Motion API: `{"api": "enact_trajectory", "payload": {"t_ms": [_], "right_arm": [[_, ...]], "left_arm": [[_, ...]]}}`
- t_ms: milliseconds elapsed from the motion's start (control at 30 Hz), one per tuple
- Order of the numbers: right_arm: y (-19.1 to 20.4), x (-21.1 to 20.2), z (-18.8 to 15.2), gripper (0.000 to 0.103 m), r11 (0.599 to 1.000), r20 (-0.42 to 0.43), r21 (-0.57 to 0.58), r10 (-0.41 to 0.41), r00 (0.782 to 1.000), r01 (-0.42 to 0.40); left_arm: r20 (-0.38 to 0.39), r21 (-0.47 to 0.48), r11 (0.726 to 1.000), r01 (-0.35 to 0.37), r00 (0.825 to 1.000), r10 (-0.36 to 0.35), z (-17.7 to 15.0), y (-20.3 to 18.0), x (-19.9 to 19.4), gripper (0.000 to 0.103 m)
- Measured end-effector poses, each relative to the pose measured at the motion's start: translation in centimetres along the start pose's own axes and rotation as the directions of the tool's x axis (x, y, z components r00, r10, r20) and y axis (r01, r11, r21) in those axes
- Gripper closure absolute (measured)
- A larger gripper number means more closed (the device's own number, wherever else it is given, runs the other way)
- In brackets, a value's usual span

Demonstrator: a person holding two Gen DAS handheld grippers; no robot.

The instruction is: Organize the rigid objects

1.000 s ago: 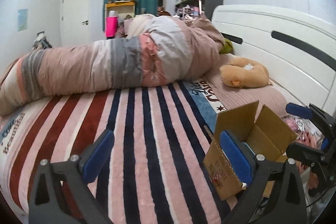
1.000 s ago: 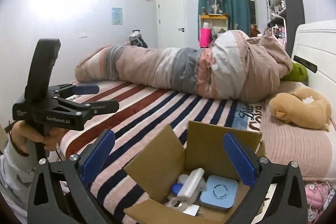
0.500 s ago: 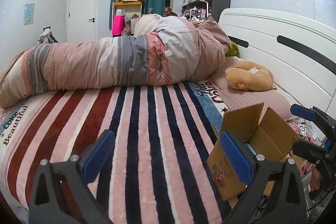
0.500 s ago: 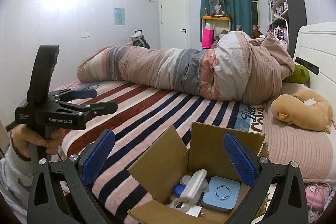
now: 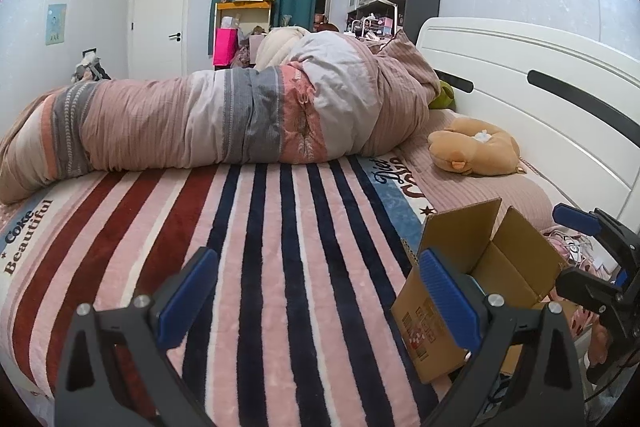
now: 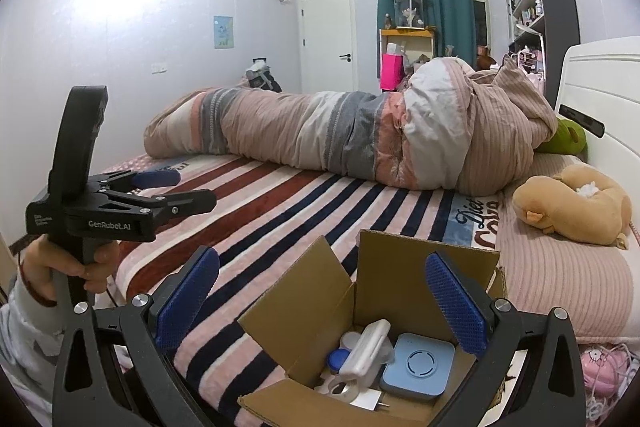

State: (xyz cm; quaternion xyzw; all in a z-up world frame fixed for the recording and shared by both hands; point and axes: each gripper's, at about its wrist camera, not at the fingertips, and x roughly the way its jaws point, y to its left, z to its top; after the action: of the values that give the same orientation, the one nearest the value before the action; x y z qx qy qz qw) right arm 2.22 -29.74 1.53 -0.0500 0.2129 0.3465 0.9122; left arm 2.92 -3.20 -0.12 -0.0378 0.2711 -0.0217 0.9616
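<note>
An open cardboard box (image 6: 396, 283) sits on the striped blanket near the bed's front edge; it also shows in the left wrist view (image 5: 504, 275). Inside lie a light blue square device (image 6: 420, 371), a white oblong case (image 6: 366, 347), a small blue cap (image 6: 336, 359) and a tape roll (image 6: 344, 389). My right gripper (image 6: 322, 301) is open and empty just above and before the box. My left gripper (image 5: 316, 299) is open and empty over the blanket left of the box; it shows in the right wrist view (image 6: 168, 191).
A rolled pink and grey duvet (image 5: 240, 119) lies across the bed's far side. A tan plush toy (image 5: 472, 151) rests on the pillow by the white headboard (image 5: 520, 87). A green plush (image 6: 564, 139) sits behind it. Pink items and cables (image 6: 600, 371) lie right of the box.
Both grippers have drawn back and risen slightly, so the views tilt up and show more of the room. The box and its contents have not moved. Both stay open.
</note>
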Motion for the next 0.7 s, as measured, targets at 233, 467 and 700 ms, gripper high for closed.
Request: {"api": "enact_trajectory", "payload": {"t_ms": [233,467,700], "right_arm": [[-0.08,0.00,-0.05,0.000,1.000,0.000,0.001,-0.002,1.000,0.002],[0.08,-0.20,-0.25,0.000,1.000,0.001,0.011,-0.012,1.000,0.012],[0.20,-0.36,-0.22,0.000,1.000,0.000,0.009,-0.022,1.000,0.022]], "left_arm": [[0.001,-0.003,1.000,-0.002,1.000,0.002,-0.04,-0.08,-0.02,0.003],[0.000,-0.005,1.000,0.000,1.000,0.000,-0.07,-0.04,-0.04,0.003],[-0.004,0.000,1.000,-0.003,1.000,0.003,-0.10,-0.18,0.11,0.003]]}}
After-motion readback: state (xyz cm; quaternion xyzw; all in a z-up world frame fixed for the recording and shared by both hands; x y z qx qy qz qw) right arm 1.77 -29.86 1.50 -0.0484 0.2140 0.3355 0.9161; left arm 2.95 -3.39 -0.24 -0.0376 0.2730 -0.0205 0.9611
